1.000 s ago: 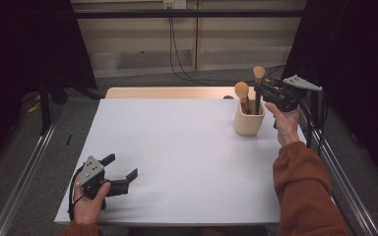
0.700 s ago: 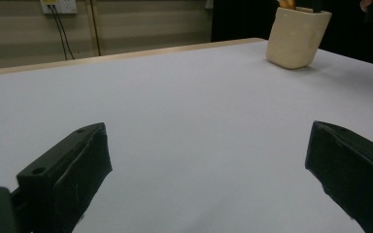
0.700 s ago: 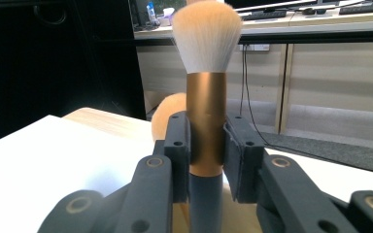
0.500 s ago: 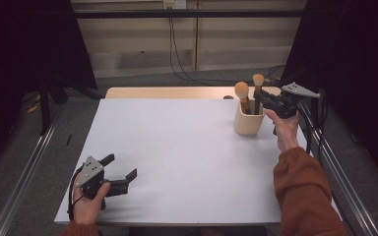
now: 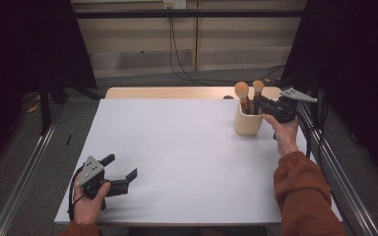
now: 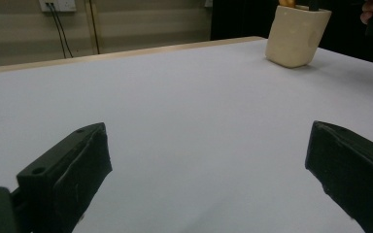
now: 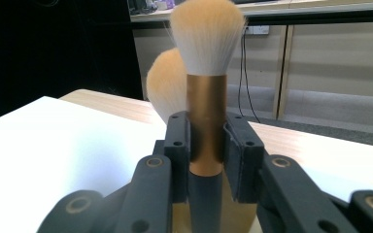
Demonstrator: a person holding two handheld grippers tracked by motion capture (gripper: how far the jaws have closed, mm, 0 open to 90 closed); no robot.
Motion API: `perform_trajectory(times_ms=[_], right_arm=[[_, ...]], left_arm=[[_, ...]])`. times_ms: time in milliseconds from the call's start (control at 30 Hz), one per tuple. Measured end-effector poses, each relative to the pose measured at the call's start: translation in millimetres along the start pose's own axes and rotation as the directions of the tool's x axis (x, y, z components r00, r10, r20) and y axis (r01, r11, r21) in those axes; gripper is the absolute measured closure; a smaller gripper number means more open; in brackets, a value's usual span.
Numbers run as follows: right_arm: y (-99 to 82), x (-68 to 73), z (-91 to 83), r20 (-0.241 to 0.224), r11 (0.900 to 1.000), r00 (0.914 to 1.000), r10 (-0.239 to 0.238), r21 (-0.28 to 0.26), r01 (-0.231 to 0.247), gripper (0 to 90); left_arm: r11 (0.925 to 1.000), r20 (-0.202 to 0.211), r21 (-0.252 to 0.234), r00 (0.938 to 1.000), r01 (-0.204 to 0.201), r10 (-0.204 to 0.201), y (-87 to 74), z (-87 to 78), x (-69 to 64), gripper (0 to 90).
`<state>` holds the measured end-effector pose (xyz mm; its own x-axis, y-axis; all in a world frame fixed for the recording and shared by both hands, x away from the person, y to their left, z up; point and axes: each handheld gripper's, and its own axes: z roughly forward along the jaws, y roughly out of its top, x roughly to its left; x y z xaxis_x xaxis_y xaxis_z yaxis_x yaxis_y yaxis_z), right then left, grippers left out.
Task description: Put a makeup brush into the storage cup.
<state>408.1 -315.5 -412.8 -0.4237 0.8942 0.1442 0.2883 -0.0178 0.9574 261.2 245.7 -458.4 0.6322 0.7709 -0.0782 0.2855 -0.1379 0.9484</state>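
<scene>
The right hand-held gripper (image 7: 206, 155) is clenched on the copper ferrule of a peach-bristled makeup brush (image 7: 207, 73), upright in the cream holder cup (image 5: 248, 124) at the tabletop's (image 5: 177, 147) far right, bristles kept up. The left hand-held gripper (image 5: 120, 172) rests released near-left, out of the way.

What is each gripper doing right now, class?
Left gripper: open, holding nothing, low over the table.
Right gripper: shut on a makeup brush standing in the cup.
</scene>
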Motion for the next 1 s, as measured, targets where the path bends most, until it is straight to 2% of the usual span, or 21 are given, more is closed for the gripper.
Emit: perform_trajectory(times_ms=[267, 667, 800, 1000], right_arm=[[-2.8, 0.7, 1.9, -0.002, 0.9998, 1.0, -0.009, 0.02, 0.009, 74.0], [-6.7, 1.0, 2.0, 0.019, 0.9989, 0.9996, -0.02, 0.043, 0.019, 73.7], [-10.1, 0.5, 2.1, 0.011, 0.9982, 0.9997, -0.023, 0.056, 0.022, 73.6], [-11.5, -0.5, 0.1, 0.004, 0.9988, 0.9999, -0.016, 0.047, 0.016, 68.3]], left_arm=[[1.0, 0.002, 0.001, 1.0, 0.0, 0.0, 0.0, 0.3, 0.1, 2.4], [1.0, -0.001, -0.003, 1.0, 0.004, -0.004, 0.2, -0.3, -0.5, 2.4], [1.0, -0.002, -0.007, 1.0, 0.002, -0.002, 0.5, -0.4, -0.6, 2.4], [1.0, -0.001, -0.004, 1.0, 0.002, -0.002, 0.4, -0.3, -0.3, 2.4]])
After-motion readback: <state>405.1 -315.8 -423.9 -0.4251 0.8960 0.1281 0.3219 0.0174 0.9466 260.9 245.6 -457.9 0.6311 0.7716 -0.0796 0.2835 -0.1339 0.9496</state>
